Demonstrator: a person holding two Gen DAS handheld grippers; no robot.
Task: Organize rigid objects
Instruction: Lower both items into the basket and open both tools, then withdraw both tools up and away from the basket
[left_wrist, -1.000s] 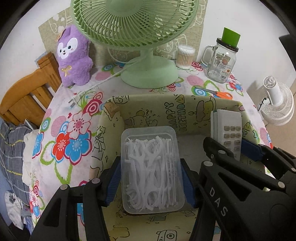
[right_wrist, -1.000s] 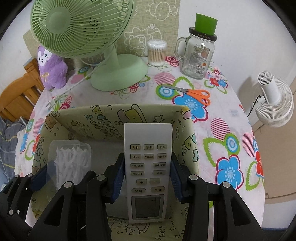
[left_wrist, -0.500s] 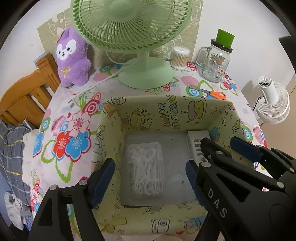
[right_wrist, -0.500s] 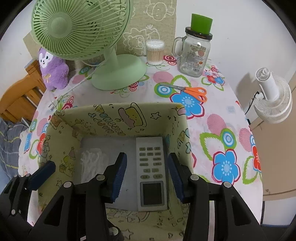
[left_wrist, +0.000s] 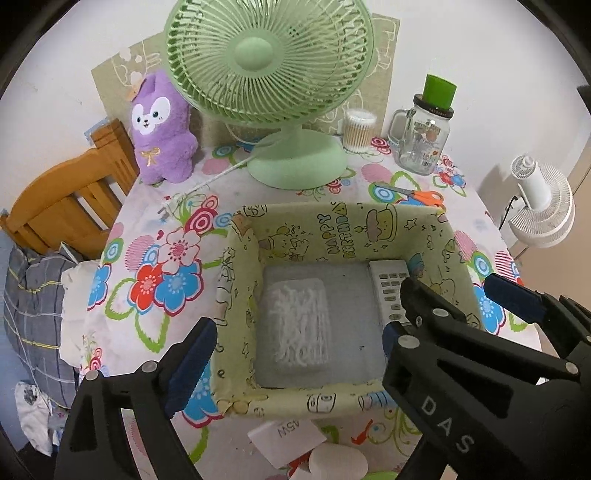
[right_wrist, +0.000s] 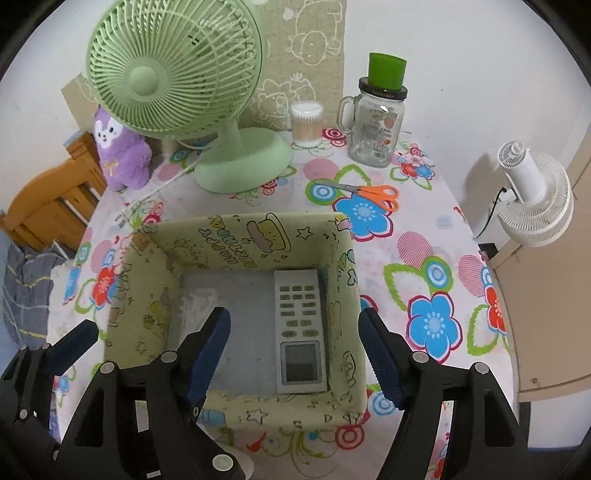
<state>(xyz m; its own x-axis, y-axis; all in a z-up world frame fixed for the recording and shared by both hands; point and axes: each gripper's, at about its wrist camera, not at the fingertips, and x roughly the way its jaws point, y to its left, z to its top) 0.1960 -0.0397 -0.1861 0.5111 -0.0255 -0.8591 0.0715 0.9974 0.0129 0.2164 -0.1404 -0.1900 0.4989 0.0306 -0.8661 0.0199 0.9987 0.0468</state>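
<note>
A yellow-green cartoon fabric box stands on the flowered table. A clear box of white floss picks lies flat on its floor at the left. A white remote control lies flat at the right. My left gripper is open and empty above the box's near side. My right gripper is open and empty, above the remote.
A green desk fan, a purple plush, a cotton swab jar, a glass mug jar and orange scissors lie beyond the box. A white card and a white round object lie in front. A wooden chair stands left.
Both grippers let go of their objects inside the box, opened and pulled up and back. The floss pick box and the remote now lie on the box floor.
</note>
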